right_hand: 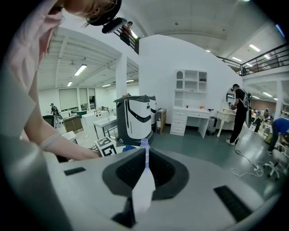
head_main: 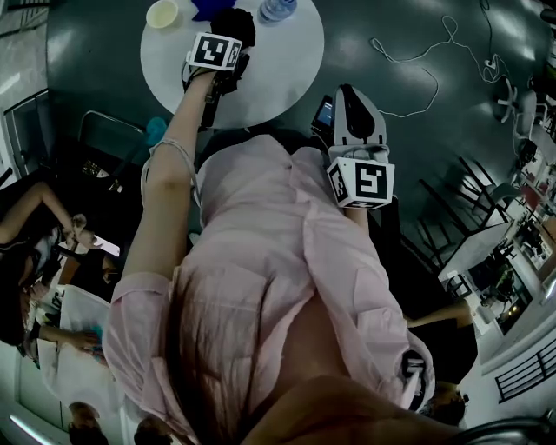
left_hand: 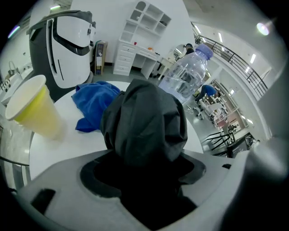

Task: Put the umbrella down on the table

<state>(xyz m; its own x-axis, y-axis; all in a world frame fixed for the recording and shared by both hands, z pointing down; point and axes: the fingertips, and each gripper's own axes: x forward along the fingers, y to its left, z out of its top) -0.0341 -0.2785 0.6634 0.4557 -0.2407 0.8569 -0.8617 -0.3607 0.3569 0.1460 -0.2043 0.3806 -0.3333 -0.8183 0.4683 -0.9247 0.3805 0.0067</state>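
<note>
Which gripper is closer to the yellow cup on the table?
Left. The left gripper, shut on the black folded umbrella, is over the white round table beside the yellow cup; the right gripper is off the table.

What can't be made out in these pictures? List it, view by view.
- Umbrella: lower end buried between the left hand-held gripper's jaws, left gripper view.
- Umbrella touching the table or not: head view, that gripper covers the contact.
- Bottle: cut off by the top edge, head view.
- Table: nearly all behind the right hand-held gripper's body, right gripper view.
</note>
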